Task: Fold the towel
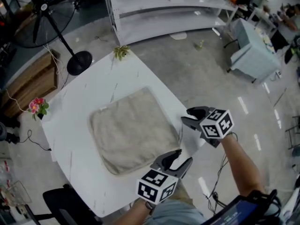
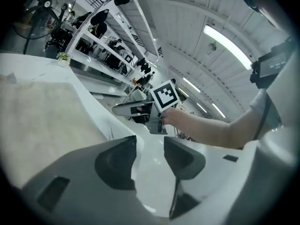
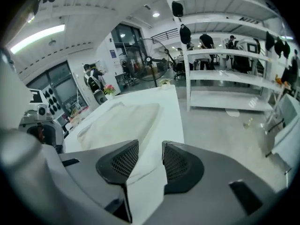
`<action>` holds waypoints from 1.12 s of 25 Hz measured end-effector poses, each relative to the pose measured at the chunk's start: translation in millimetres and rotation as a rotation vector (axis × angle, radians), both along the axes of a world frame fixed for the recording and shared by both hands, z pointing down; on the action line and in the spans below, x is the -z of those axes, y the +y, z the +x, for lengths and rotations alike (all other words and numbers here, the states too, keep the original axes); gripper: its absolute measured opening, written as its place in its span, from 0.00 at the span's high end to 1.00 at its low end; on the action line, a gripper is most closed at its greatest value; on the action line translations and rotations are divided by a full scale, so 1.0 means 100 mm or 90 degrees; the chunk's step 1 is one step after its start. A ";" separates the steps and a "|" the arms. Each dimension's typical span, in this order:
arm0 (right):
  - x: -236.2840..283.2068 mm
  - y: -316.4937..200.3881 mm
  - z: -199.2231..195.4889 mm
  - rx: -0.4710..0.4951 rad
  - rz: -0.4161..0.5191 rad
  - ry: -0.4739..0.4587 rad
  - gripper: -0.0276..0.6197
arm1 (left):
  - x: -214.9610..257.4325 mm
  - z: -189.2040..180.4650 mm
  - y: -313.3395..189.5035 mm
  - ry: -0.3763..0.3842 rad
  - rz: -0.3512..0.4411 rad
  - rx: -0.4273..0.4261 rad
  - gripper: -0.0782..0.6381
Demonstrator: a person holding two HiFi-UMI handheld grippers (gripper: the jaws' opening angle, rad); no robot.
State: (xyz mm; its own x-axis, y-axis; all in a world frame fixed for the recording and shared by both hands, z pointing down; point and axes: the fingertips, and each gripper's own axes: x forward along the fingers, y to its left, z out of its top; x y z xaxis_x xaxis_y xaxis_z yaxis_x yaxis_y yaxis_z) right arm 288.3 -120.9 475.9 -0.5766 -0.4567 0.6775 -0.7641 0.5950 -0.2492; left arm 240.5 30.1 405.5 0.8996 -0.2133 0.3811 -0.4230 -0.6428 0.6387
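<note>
My left gripper, nearest, hangs over the near edge of the table, jaws wide apart, holding nothing. My right gripper, beside the right edge of the towel, is open and empty too (two grippers, neither gripping). The one beige towel lies flat mid-table. At the far corners are a pink flower and a green sprig.
</note>
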 end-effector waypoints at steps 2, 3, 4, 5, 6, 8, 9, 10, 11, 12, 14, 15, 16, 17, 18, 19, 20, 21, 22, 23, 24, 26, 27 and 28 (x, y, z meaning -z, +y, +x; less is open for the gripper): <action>-0.10 0.18 -0.06 -0.031 -0.025 -0.024 0.69 | -0.07 -0.21 0.07 -0.019 0.001 0.005 0.63; -0.15 0.27 -0.12 -0.043 -0.038 -0.035 0.68 | -0.10 -0.34 0.09 -0.026 -0.002 0.015 0.64; -0.20 0.35 -0.18 -0.054 -0.054 -0.048 0.67 | -0.12 -0.47 0.11 -0.032 -0.004 0.028 0.64; -0.24 0.42 -0.23 -0.068 -0.071 -0.064 0.67 | -0.13 -0.62 0.13 -0.038 -0.005 0.043 0.64; -0.28 0.47 -0.28 -0.084 -0.090 -0.083 0.66 | -0.14 -0.77 0.13 -0.043 -0.005 0.059 0.64; -0.36 0.55 -0.36 -0.114 -0.129 -0.117 0.63 | -0.13 -1.08 0.12 -0.052 -0.001 0.096 0.65; -0.41 0.59 -0.39 -0.126 -0.149 -0.126 0.62 | -0.13 -1.24 0.12 -0.054 0.001 0.117 0.65; -0.46 0.63 -0.42 -0.134 -0.166 -0.131 0.62 | -0.12 -1.39 0.11 -0.055 0.002 0.138 0.65; -0.50 0.67 -0.45 -0.139 -0.182 -0.134 0.62 | -0.10 -1.54 0.11 -0.054 0.004 0.160 0.65; -0.54 0.72 -0.49 -0.141 -0.196 -0.137 0.62 | -0.09 -1.69 0.12 -0.053 0.006 0.182 0.65; -0.59 0.79 -0.56 -0.143 -0.215 -0.142 0.63 | -0.06 -1.97 0.13 -0.048 0.010 0.224 0.66; -0.62 0.81 -0.59 -0.148 -0.219 -0.143 0.65 | -0.04 -2.11 0.14 -0.046 0.013 0.243 0.66; -0.63 0.81 -0.59 -0.158 -0.220 -0.145 0.74 | -0.03 -2.24 0.16 -0.044 0.014 0.263 0.66; -0.62 0.80 -0.59 -0.171 -0.216 -0.149 0.88 | -0.01 -2.36 0.17 -0.044 0.015 0.281 0.66; -0.57 0.78 -0.60 -0.182 -0.207 -0.156 0.89 | 0.01 -2.48 0.19 -0.046 0.015 0.298 0.66; -0.48 0.76 -0.61 -0.188 -0.191 -0.163 0.89 | 0.04 -2.59 0.21 -0.046 0.016 0.314 0.66; -0.35 0.73 -0.64 -0.188 -0.171 -0.168 0.89 | 0.05 -2.70 0.24 -0.046 0.017 0.328 0.67; -0.20 0.69 -0.69 -0.183 -0.148 -0.168 0.89 | 0.07 -2.80 0.26 -0.044 0.019 0.341 0.67; -0.04 0.64 -0.75 -0.172 -0.121 -0.161 0.89 | 0.09 -2.90 0.27 -0.041 0.022 0.354 0.67; 0.13 0.58 -0.83 -0.154 -0.093 -0.148 0.90 | 0.11 -2.99 0.29 -0.037 0.025 0.367 0.67; 0.30 0.52 -0.94 -0.130 -0.063 -0.130 0.90 | 0.13 -3.07 0.31 -0.034 0.027 0.381 0.67; 0.60 0.43 -1.26 -0.062 -0.003 -0.089 0.90 | 0.17 -3.23 0.35 -0.027 0.034 0.406 0.67; 0.72 0.42 -1.47 -0.022 0.024 -0.067 0.90 | 0.19 -3.30 0.38 -0.023 0.037 0.416 0.67; 0.82 0.42 -1.69 0.021 0.049 -0.045 0.90 | 0.22 -3.36 0.41 -0.019 0.040 0.426 0.67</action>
State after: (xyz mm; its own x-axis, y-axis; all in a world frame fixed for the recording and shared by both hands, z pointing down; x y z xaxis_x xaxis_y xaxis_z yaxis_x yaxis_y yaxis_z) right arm 119.0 -78.6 393.5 -0.6373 -0.4858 0.5982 -0.7257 0.6396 -0.2537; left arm -95.3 70.6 383.5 0.5547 -0.7443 0.3720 -0.7600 -0.2713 0.5906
